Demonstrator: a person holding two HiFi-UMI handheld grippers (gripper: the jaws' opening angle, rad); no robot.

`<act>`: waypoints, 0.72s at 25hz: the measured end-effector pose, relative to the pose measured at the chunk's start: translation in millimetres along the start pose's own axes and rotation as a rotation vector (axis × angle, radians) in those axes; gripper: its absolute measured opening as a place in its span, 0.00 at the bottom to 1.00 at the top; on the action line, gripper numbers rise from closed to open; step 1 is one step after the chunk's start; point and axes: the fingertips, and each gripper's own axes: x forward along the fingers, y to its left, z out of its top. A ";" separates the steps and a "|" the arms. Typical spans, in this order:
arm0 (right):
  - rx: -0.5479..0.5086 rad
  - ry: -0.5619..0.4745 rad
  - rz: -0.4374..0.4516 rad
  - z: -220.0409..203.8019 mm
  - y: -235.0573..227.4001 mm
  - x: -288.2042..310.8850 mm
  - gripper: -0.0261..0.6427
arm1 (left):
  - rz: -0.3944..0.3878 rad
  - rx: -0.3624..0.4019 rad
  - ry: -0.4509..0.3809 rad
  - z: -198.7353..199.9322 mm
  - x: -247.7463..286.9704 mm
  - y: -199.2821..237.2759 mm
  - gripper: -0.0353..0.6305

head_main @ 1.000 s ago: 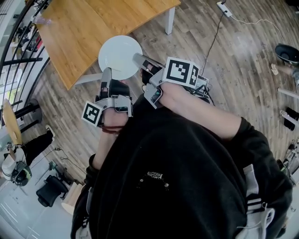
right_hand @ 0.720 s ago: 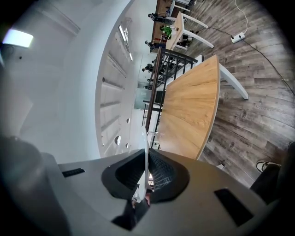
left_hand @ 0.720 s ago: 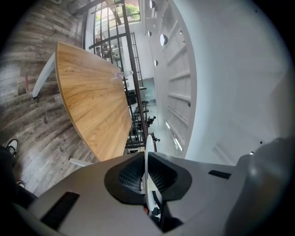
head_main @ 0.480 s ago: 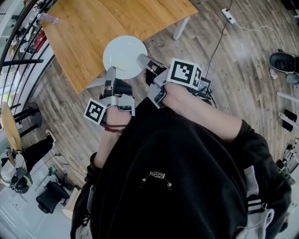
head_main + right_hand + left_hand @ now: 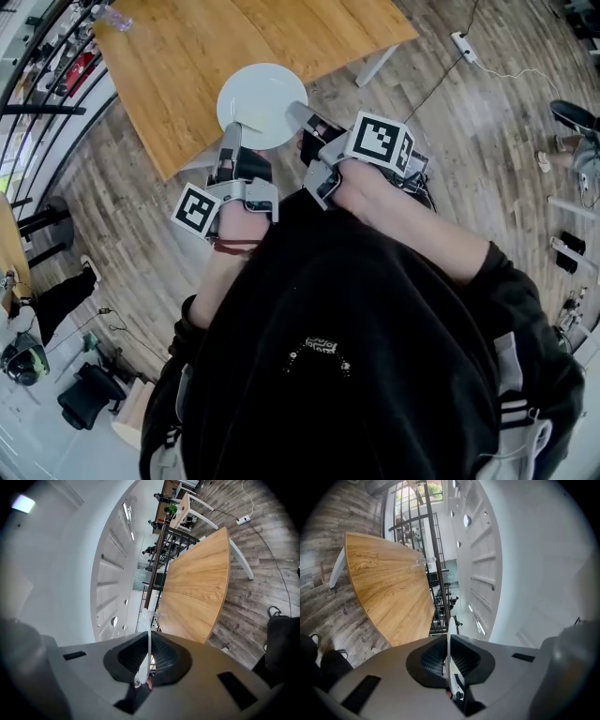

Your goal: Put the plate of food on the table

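Plate: white plate (image 5: pixel 261 103), level over the near edge of the wooden counter (image 5: pixel 187 56), its near part out over the floor (image 5: pixel 122 206).
Left tool: left tool (image 5: pixel 232 131) clenched on the plate's near-left rim, thin edge pinched between its pads.
Right tool: right tool (image 5: pixel 298 111) clenched on the near-right rim.
Plate to tools: ahead of both, which flank its near side.
Counter contact: cannot tell.

Smooth white plate (image 5: pixel 261 101), matt grained wooden table (image 5: pixel 187 61), weathered wood-plank floor (image 5: pixel 487 141).
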 end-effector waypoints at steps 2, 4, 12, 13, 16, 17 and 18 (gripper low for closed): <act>-0.008 0.017 0.005 -3.6 2.3 2.4 0.08 | -0.007 -0.006 -0.017 2.5 -5.4 0.4 0.08; -0.021 0.040 0.012 -7.6 6.2 5.0 0.08 | -0.018 -0.006 -0.038 5.9 -10.6 0.7 0.08; -0.060 0.111 0.039 -15.8 21.3 20.8 0.08 | -0.042 -0.020 -0.130 23.6 -18.6 -6.4 0.08; -0.061 0.120 0.042 -17.0 20.9 21.5 0.08 | -0.039 -0.019 -0.140 23.9 -20.4 -5.3 0.08; -0.065 0.142 0.054 -18.8 20.4 24.4 0.08 | -0.037 -0.001 -0.161 26.5 -22.9 -3.8 0.08; -0.064 0.149 0.058 -18.9 21.1 25.7 0.08 | -0.037 0.002 -0.165 27.4 -23.0 -4.7 0.08; -0.061 0.155 0.060 -19.6 22.0 27.5 0.08 | -0.036 0.000 -0.170 28.8 -23.3 -5.8 0.08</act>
